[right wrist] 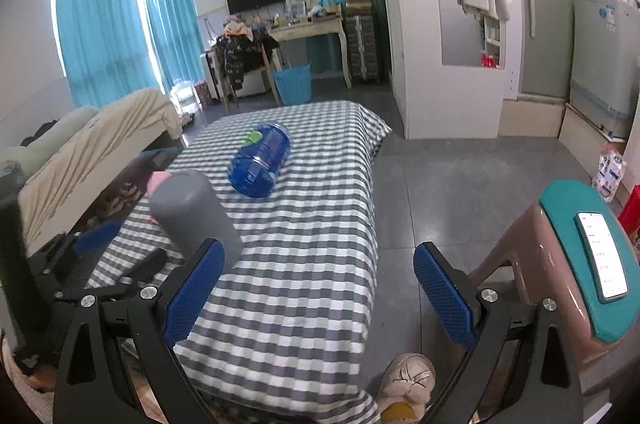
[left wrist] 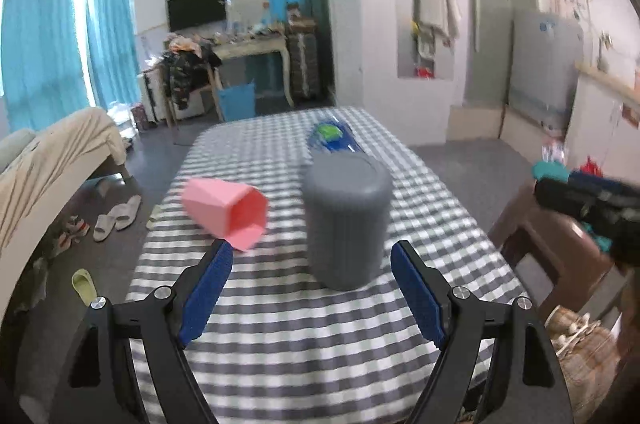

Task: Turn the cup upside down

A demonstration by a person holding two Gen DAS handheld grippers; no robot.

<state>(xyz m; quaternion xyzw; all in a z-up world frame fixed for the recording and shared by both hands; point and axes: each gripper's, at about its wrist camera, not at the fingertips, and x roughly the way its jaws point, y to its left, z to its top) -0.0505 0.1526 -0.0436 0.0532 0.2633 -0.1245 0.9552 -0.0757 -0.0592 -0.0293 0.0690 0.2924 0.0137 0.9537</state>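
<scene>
A grey ribbed cup (left wrist: 347,220) stands on the checked table (left wrist: 280,324), its closed end up. It also shows in the right wrist view (right wrist: 192,212). A pink faceted cup (left wrist: 226,210) is tilted on its side to the left of it, apparently airborne or tipping, mouth toward me. My left gripper (left wrist: 310,254) is open and empty, just in front of the grey cup. My right gripper (right wrist: 318,260) is open and empty, off the table's right side; it appears at the right edge of the left wrist view (left wrist: 588,204).
A blue water bottle (right wrist: 260,160) lies on its side farther back on the table. A brown stool with a teal seat (right wrist: 576,236) holding a phone (right wrist: 602,256) stands right of the table. Slippers (left wrist: 116,216) lie on the floor to the left.
</scene>
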